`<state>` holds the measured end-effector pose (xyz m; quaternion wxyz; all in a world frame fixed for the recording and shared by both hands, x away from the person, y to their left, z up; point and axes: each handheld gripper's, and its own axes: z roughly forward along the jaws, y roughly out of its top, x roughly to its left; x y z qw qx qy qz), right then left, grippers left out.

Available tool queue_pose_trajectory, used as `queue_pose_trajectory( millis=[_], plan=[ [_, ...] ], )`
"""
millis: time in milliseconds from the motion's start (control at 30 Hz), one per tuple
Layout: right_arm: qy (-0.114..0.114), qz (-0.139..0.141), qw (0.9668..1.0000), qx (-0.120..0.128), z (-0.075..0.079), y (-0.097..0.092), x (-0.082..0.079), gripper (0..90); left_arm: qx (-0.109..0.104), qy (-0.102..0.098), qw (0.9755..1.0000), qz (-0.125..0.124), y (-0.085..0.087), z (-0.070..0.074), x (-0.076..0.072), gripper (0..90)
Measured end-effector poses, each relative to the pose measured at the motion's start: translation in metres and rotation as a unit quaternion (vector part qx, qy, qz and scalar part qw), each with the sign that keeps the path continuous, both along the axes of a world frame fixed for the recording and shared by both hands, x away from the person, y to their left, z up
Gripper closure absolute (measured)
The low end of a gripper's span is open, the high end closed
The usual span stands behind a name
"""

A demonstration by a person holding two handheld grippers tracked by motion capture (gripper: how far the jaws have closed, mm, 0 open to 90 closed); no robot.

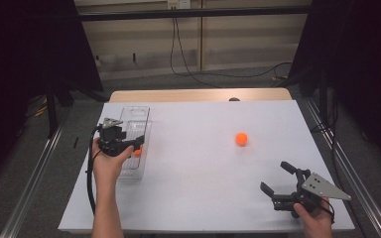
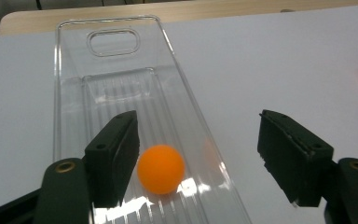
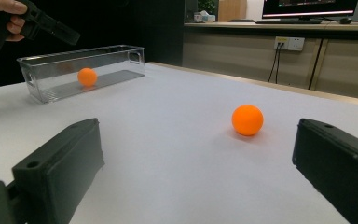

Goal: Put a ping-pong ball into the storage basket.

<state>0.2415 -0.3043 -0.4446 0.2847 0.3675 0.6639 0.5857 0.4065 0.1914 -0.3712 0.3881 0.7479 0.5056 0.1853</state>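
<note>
Jaws of the left gripper (image 2: 200,158) stand apart over the clear plastic tray (image 2: 70,93), an orange ball (image 2: 161,169) lying loose inside it. Right gripper (image 3: 196,172) rests released, empty, on the white surface (image 1: 198,188).

The table (image 1: 198,163) is seen from high above, looking forward and down. The clear tray (image 2: 116,70) is seen very close from the left gripper view, looking down into it. A low, flat look across the table is given by the right gripper view. The tray is shared by all three.
</note>
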Motion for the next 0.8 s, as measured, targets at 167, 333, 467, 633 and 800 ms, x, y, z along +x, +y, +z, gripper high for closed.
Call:
queue_pose_trajectory(
  millis=[167,333,467,633,800],
  plan=[
    [0.001,0.003,1.0000,-0.001,0.000,0.000,0.000,1.2,0.002,0.004,0.9999,-0.012,-0.010,0.001,0.000,26.9],
    [0.000,0.002,1.0000,-0.002,0.001,0.000,-0.001,1.2,0.005,0.003,0.9998,-0.018,-0.018,0.004,-0.001,23.3],
    [0.000,0.000,1.0000,0.000,0.001,-0.001,-0.002,1.2,0.003,0.007,0.9995,-0.032,-0.024,0.004,-0.001,22.6],
    [0.000,0.002,1.0000,-0.002,0.001,0.000,-0.002,1.2,-0.008,0.011,0.9986,-0.051,-0.031,0.003,-0.001,19.8],
    [0.002,-0.001,1.0000,0.000,0.000,0.000,-0.001,1.2,-0.004,0.009,0.9977,-0.067,-0.041,0.005,-0.002,17.1]
  ],
)
